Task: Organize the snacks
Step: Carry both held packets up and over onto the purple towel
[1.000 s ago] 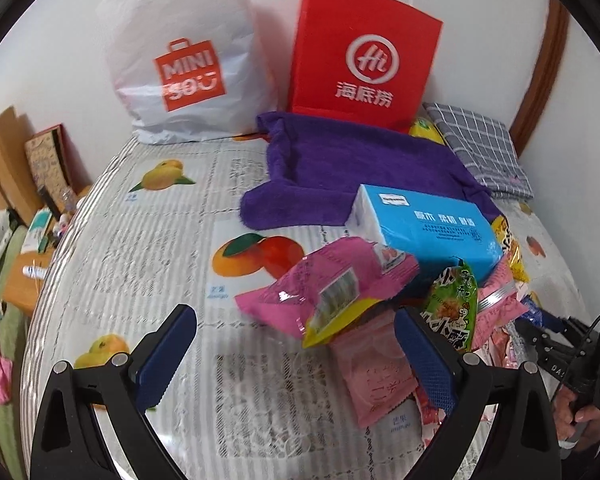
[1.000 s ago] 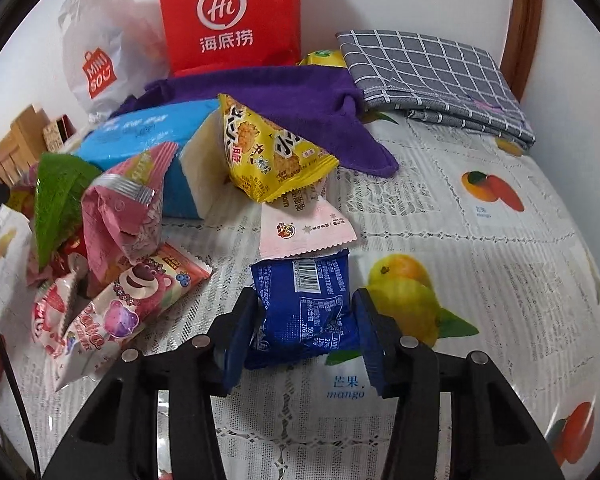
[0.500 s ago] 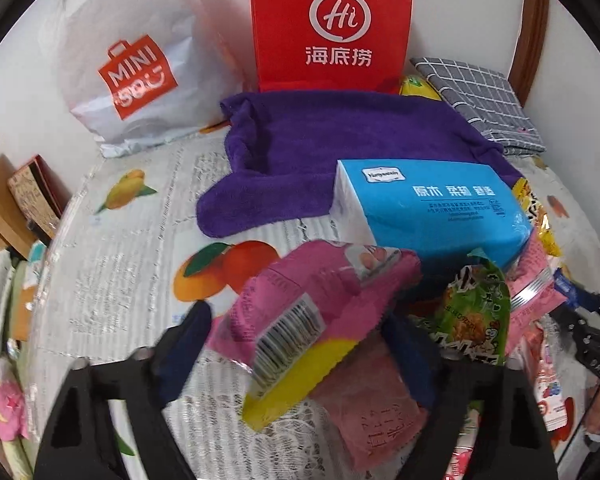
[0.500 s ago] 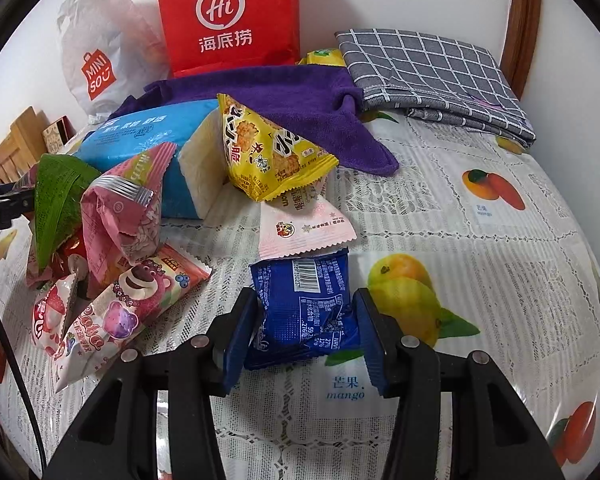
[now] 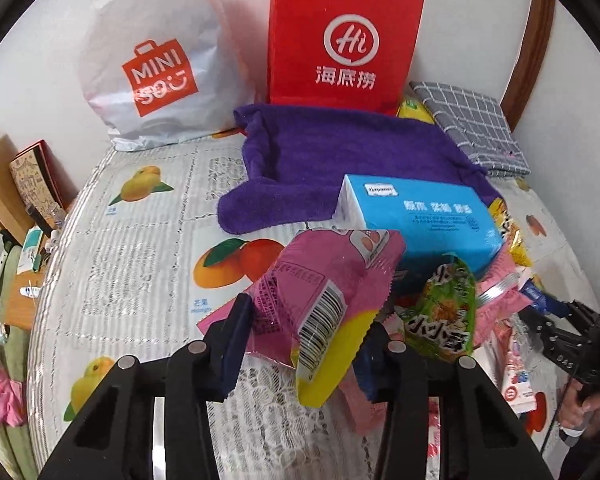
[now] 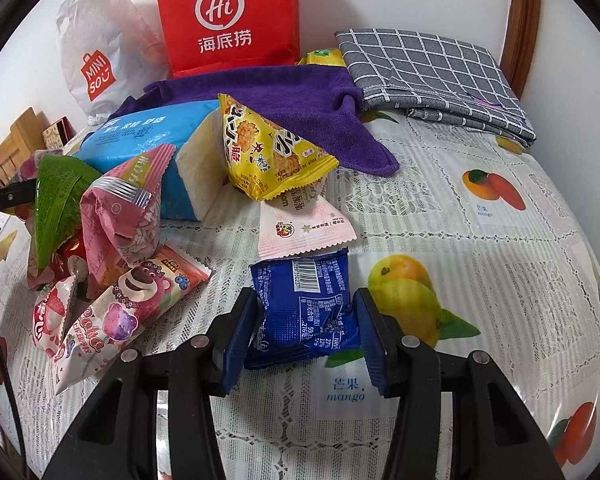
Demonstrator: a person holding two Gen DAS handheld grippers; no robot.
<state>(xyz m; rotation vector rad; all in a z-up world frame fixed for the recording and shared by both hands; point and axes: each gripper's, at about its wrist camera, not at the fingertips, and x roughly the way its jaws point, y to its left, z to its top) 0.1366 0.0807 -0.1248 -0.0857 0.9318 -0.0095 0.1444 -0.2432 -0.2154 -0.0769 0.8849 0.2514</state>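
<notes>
A pink and yellow snack packet sits between the blue pads of my left gripper, whose jaws are closing and press on its sides. It lies at the front of a snack pile by a green packet. My right gripper is shut on a blue snack packet that rests on the fruit-print tablecloth. Above it lie a pale pink packet and a yellow packet. The right gripper also shows at the right edge of the left wrist view, in a hand.
A blue tissue pack lies on a purple towel. Behind stand a red paper bag and a white plastic bag against the wall. A grey checked cloth is folded at the back right. Bear-print packets lie left.
The left gripper's jaws have narrowed from wide open around the pink and yellow packet until the pads meet it. The right gripper and its blue packet have not moved.
</notes>
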